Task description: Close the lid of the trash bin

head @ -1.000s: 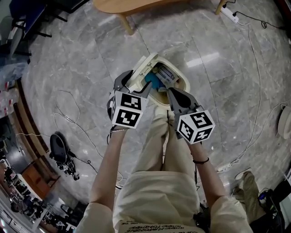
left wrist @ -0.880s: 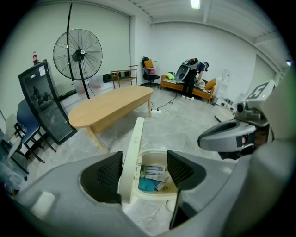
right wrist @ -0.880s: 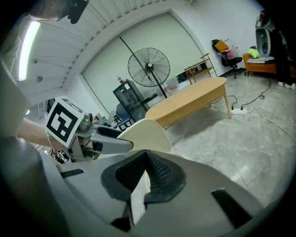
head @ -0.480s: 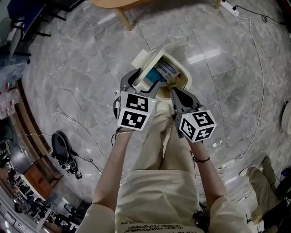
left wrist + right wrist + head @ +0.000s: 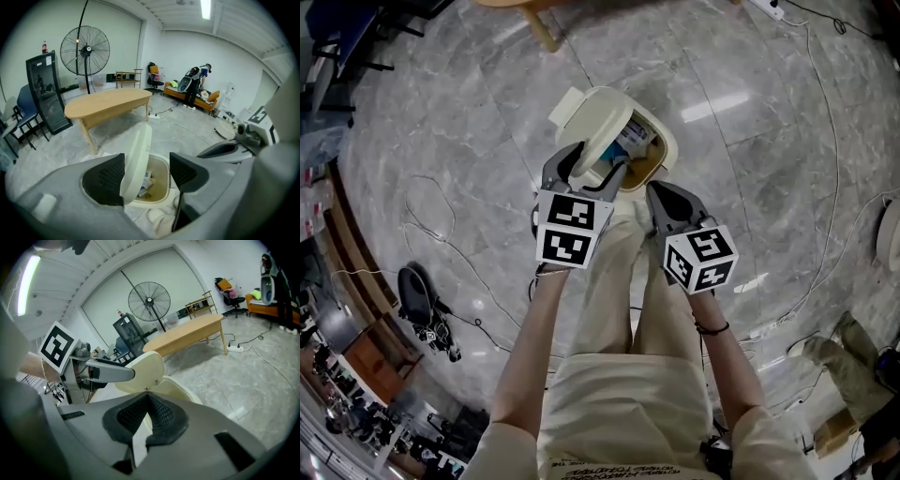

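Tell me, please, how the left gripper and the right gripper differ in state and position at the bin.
The left gripper has its jaws apart; the right gripper has them pressed together. The left gripper has the raised lid between its jaws, while the right gripper holds nothing. The left gripper is at the lid, the right gripper by the near rim of the trash bin. Both point toward the trash bin.

My right gripper [image 5: 148, 398]: jaws pressed together at the tips. Beyond them I see the cream lid [image 5: 145, 367] standing raised over the trash bin [image 5: 183, 393].
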